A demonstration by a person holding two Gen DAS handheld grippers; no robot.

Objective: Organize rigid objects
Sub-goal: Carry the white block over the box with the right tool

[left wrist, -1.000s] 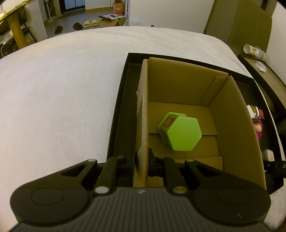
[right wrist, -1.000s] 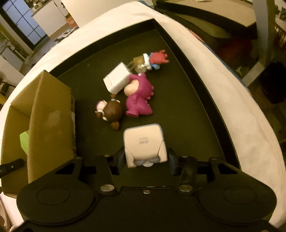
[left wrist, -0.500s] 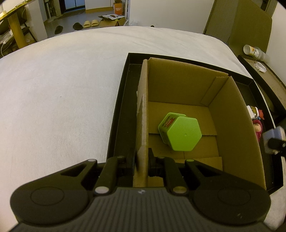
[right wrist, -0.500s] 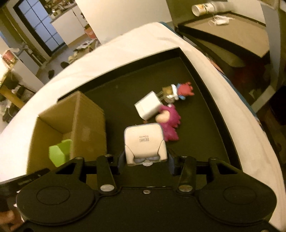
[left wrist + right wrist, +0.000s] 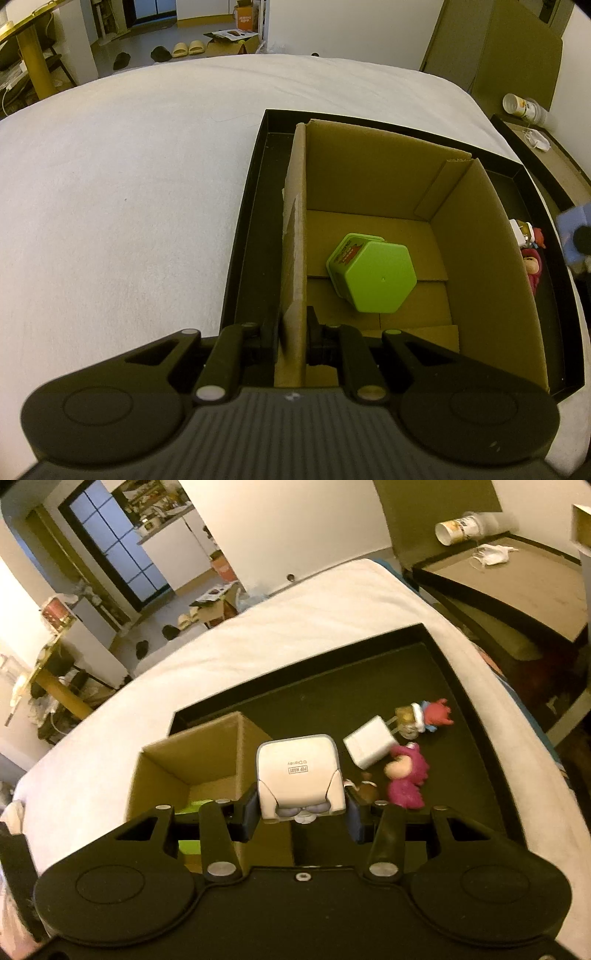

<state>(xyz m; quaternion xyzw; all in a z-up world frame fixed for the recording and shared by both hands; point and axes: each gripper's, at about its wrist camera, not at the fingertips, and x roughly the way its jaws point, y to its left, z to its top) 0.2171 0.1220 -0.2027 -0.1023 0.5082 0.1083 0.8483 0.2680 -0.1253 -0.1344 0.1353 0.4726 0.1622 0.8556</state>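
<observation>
On the bed, inside the black tray (image 5: 243,229), my left gripper (image 5: 293,332) clamps the near wall of the cardboard box (image 5: 480,258), where a green hexagonal container (image 5: 373,277) lies. My right gripper (image 5: 301,808) holds a white figure (image 5: 297,771) above the tray, beside the box.

Left hand-held gripper (image 5: 293,328): matte black, two round embossed discs on a ribbed grey-black body, angled linkage arms with silver rivets. Right hand-held gripper (image 5: 301,808): same black build, smooth body, small centre screw, silver rivets.
</observation>
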